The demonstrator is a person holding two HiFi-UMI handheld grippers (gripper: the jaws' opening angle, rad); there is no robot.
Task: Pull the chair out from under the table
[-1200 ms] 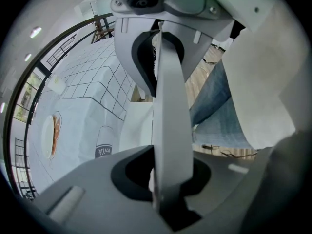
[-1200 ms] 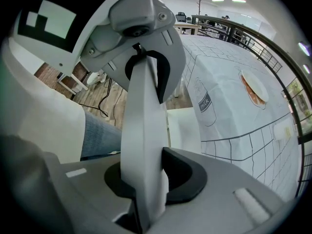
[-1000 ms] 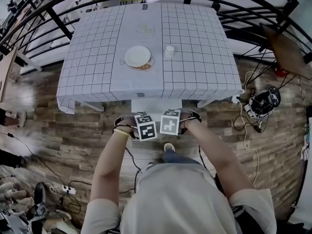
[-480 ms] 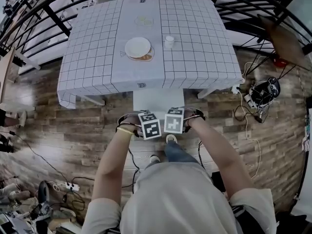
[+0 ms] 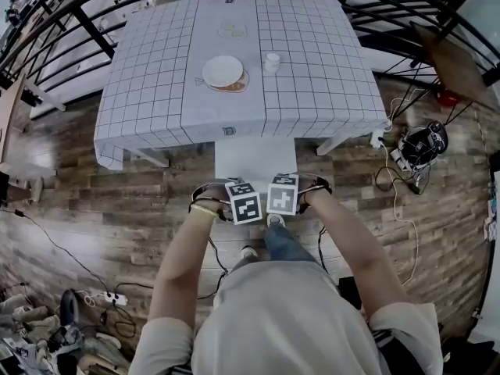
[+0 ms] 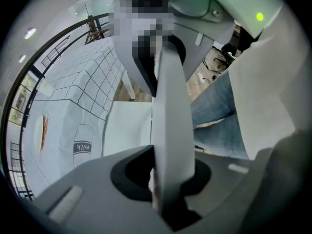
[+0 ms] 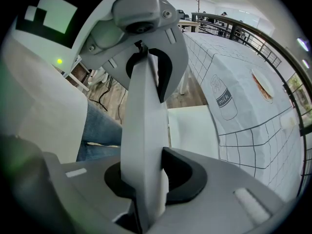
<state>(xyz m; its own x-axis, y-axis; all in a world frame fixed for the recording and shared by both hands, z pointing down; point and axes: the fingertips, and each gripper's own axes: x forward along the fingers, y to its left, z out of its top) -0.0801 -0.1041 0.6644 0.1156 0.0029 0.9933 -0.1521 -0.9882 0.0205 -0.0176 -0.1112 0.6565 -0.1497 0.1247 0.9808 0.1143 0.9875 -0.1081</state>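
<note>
My left gripper (image 6: pixel 168 182) and right gripper (image 7: pixel 144 179) clench backrest (image 6: pixel 168 106) of white chair (image 5: pixel 254 158), side by side; seat juts partway past near edge of table (image 5: pixel 312 92). Best practice, I judge: pull level, both hands even, avoid tipping.

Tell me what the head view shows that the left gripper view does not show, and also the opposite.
Only the head view: the cup on the checked tablecloth and the cables on the wooden floor. Only the left gripper view: the left gripper, seen up close, with its jaws pressed on the thin white chair back. Both: the plate, that tablecloth and the white chair seat.
</note>
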